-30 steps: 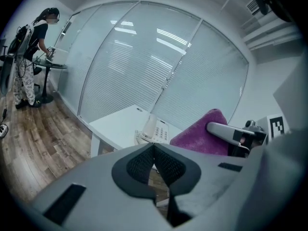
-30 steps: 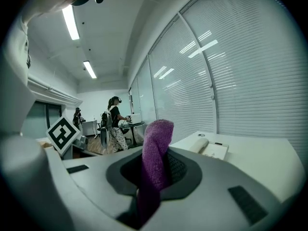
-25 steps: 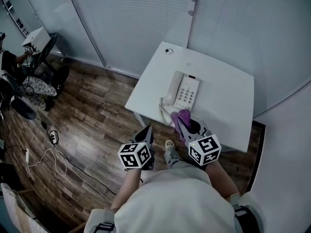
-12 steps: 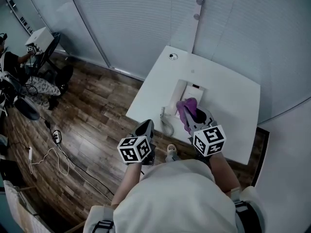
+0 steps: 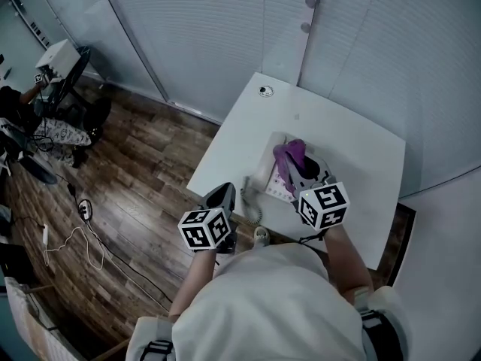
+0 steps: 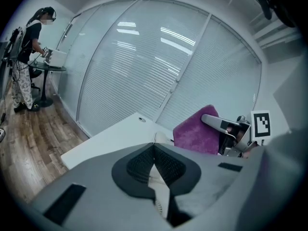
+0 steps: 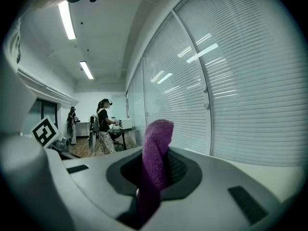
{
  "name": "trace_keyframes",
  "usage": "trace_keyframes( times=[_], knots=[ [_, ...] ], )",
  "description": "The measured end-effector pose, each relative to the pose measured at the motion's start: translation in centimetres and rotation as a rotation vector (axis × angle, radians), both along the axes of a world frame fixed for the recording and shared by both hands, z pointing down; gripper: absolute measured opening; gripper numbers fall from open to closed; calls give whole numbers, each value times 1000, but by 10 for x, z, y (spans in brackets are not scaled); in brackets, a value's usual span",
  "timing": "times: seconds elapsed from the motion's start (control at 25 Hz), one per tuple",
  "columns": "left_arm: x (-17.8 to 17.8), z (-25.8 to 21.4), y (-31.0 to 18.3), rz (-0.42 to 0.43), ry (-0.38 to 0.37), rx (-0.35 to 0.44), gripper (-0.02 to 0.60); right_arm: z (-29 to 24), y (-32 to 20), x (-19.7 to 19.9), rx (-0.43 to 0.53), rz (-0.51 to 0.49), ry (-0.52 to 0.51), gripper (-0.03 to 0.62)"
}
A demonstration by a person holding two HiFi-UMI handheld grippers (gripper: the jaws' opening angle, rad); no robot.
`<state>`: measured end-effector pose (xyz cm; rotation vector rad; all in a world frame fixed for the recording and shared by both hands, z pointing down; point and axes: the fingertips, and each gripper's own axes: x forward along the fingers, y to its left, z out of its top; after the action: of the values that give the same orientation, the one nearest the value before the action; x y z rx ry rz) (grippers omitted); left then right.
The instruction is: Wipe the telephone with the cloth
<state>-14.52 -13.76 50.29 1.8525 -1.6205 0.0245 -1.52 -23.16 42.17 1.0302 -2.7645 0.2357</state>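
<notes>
The white telephone (image 5: 272, 173) lies on the white table (image 5: 361, 164), largely hidden under the purple cloth (image 5: 289, 155). My right gripper (image 5: 291, 168) is shut on that cloth and holds it over the phone's keypad area. In the right gripper view the cloth (image 7: 156, 153) stands up between the closed jaws of the right gripper (image 7: 154, 170). My left gripper (image 5: 225, 196) hangs shut and empty beside the table's near left edge, close to the coiled cord (image 5: 252, 201). The left gripper view shows the left gripper (image 6: 154, 148) shut, with the cloth (image 6: 195, 134) and the right gripper (image 6: 225, 125) ahead on the right.
A small round fitting (image 5: 261, 91) sits at the table's far corner. Slatted glass walls (image 5: 225, 36) run behind the table. On the wood floor at the left lie cables (image 5: 83, 239), and people stand at a small desk (image 5: 56, 59) far left.
The right gripper has carried the cloth farther over the telephone, which it now mostly covers. The left gripper has stayed shut near the table's edge.
</notes>
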Motion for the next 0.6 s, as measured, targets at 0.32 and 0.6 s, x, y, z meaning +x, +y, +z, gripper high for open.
trace_keyframes(
  times=[0.32,0.6],
  knots=[
    [6,6,-32,-1,0,-19,20,13,-51,-10,22,-36,32,60],
    [5,11,-43,-17,-2,-31,20,34,-89,-25,23,-34,45,60]
  ],
)
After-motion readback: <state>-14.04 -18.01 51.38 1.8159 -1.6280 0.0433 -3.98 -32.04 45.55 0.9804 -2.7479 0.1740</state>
